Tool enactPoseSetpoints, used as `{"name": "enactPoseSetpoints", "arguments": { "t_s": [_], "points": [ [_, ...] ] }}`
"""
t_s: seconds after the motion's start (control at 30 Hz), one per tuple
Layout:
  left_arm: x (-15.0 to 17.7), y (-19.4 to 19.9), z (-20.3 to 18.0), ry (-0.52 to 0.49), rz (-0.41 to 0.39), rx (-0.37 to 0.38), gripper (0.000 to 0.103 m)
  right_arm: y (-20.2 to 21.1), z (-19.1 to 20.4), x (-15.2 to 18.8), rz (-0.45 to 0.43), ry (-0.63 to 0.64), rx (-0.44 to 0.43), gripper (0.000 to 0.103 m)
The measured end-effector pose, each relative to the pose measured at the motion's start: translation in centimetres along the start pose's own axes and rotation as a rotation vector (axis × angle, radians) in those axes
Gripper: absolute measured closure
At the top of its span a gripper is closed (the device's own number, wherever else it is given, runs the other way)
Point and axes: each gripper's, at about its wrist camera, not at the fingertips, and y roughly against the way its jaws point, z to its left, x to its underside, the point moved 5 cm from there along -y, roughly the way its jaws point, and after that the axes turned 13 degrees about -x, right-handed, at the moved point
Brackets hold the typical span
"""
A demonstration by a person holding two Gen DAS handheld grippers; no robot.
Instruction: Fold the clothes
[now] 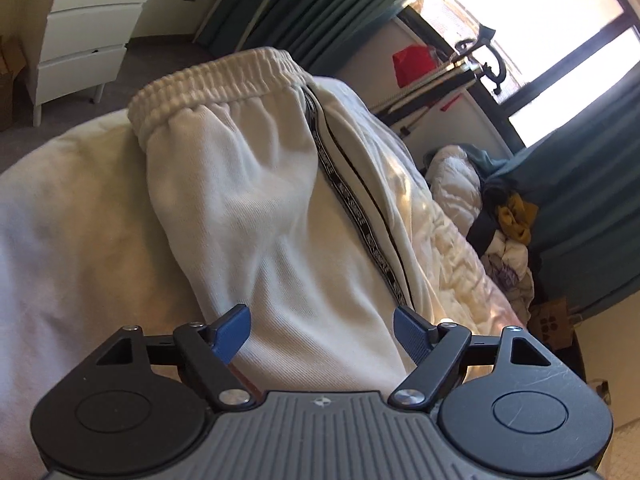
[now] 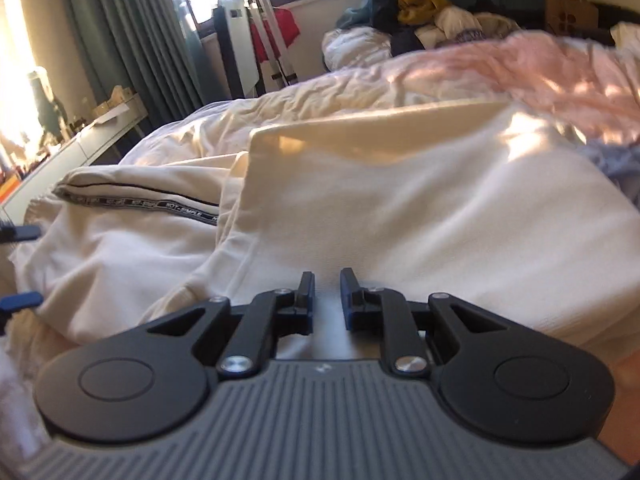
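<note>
White sweatpants (image 1: pixel 248 184) with an elastic waistband (image 1: pixel 212 80) and a black lettered side stripe (image 1: pixel 352 208) lie on the bed. My left gripper (image 1: pixel 322 320) is open, its blue fingertips (image 1: pixel 234 328) spread just over the pants' near part. In the right wrist view the pants (image 2: pixel 120 240) lie left, and a folded part (image 2: pixel 400 200) lies ahead. My right gripper (image 2: pixel 326 280) is nearly closed with a narrow gap, white cloth between its jaws. The left gripper's blue fingertips (image 2: pixel 24 232) show at the left edge.
A cream duvet (image 2: pixel 320 92) covers the bed, with a pink blanket (image 2: pixel 540 68) at the far right. A pile of clothes (image 2: pixel 432 12) lies at the far end. A white drawer unit (image 1: pixel 84 32), green curtains (image 1: pixel 580 200) and a window surround the bed.
</note>
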Motion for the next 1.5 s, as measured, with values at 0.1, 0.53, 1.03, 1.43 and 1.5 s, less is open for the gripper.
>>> {"name": "enactPoseSetpoints", "arguments": {
  "t_s": [0.1, 0.53, 1.03, 1.43, 1.5],
  "points": [
    [-1.2, 1.2, 1.6, 0.05, -0.033, -0.027, 0.022, 0.0, 0.4, 0.2, -0.001, -0.001, -0.006, 0.086],
    [-3.8, -5.3, 3.2, 0.164, 0.01, -0.106, 0.028, 0.6, 1.7, -0.2, -0.008, 0.07, 0.024, 0.085],
    [-6.3, 1.8, -5.9, -0.057, -0.424, -0.023, 0.089, 1.0, 1.1, -0.7, -0.008, -0.022, -0.036, 0.085],
    [7.0, 8.1, -32.1, -0.427, -0.68, 0.13, 0.09, 11.5, -9.0, -6.8, -0.32, -0.376, -0.052, 0.085],
    [10.7, 7.5, -35.9, -0.52, -0.694, 0.147, 0.09, 13.5, -11.6, -7.6, -0.378, -0.425, -0.021, 0.085]
  ]
}}
